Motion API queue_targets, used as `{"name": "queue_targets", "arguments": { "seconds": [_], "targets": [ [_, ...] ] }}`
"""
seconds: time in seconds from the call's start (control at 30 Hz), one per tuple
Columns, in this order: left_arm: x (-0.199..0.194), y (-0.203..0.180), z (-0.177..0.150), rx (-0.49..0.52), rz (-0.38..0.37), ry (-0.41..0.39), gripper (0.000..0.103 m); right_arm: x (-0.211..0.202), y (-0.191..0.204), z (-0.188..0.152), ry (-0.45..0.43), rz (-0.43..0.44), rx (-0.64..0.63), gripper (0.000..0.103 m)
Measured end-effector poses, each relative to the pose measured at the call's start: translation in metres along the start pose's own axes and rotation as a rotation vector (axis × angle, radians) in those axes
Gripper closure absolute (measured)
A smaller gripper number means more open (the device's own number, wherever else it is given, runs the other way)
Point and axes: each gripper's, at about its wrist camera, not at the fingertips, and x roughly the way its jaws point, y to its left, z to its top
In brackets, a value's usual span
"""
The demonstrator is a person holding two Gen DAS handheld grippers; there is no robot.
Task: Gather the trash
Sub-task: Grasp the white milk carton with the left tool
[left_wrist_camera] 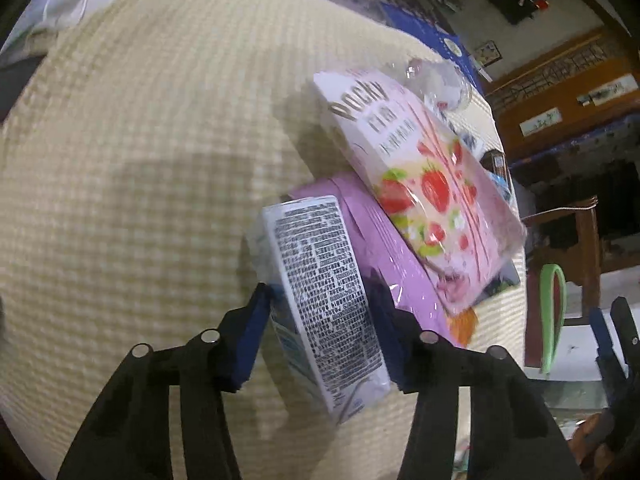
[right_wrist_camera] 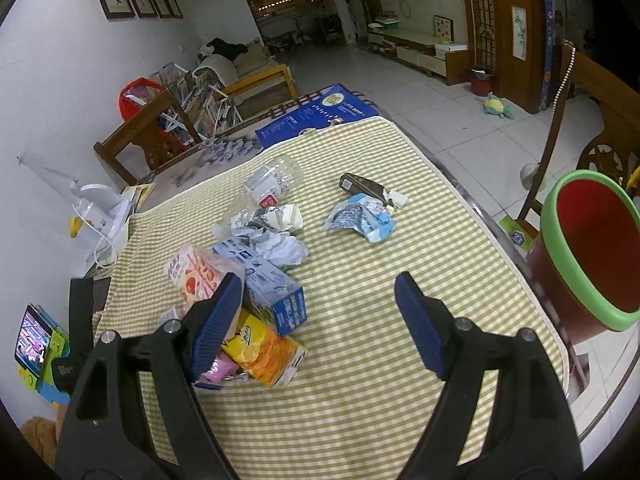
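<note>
White carton with dense black print is sitting between the blue pads of the left gripper, both pads pressing its sides: clamped. Carton is tilting above the checked tablecloth. Just behind the carton, a purple box is lying on the cloth, with a pink strawberry Pocky box leaning across its top. Clear crumpled plastic is showing beyond the Pocky box.

Right gripper is hovering over the tablecloth with fingers wide apart, nothing between them. Left of it, the pile is showing a blue-and-white carton and an orange box. Past the pile, crumpled paper, a blue wrapper and a dark small box are lying apart. Red bin with green rim is standing off the cloth's right edge.
</note>
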Motion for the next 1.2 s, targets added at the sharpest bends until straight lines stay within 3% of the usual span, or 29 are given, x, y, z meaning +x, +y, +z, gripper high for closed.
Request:
{"name": "queue_targets", "arguments": {
  "seconds": [0.17, 0.33, 0.63, 0.83, 1.1, 1.13, 1.2],
  "targets": [
    [-0.015, 0.003, 0.017, 0.085, 0.084, -0.084, 0.062, 0.018, 0.023, 0.005, 0.048, 0.044, -0.069, 0.026],
    [-0.020, 0.004, 0.023, 0.126, 0.126, -0.115, 0.063, 0.050, 0.054, 0.011, 0.131, 0.093, -0.173, 0.026],
    [-0.027, 0.037, 0.030, 0.031, 0.109, -0.131, 0.062, 0.110, 0.122, 0.010, 0.263, 0.101, -0.454, 0.011],
    [-0.028, 0.045, 0.032, -0.001, 0.087, -0.132, 0.062, 0.144, 0.156, 0.002, 0.331, 0.087, -0.636, 0.008],
    [-0.022, 0.051, 0.030, -0.021, 0.082, -0.110, 0.058, 0.174, 0.154, -0.011, 0.412, 0.001, -0.678, 0.008],
    [-0.020, 0.051, 0.029, -0.025, 0.083, -0.105, 0.056, 0.175, 0.151, -0.012, 0.415, -0.003, -0.669, 0.016],
    [-0.018, 0.051, 0.027, -0.027, 0.087, -0.096, 0.056, 0.173, 0.147, -0.011, 0.418, 0.027, -0.630, 0.019]
  ]
}}
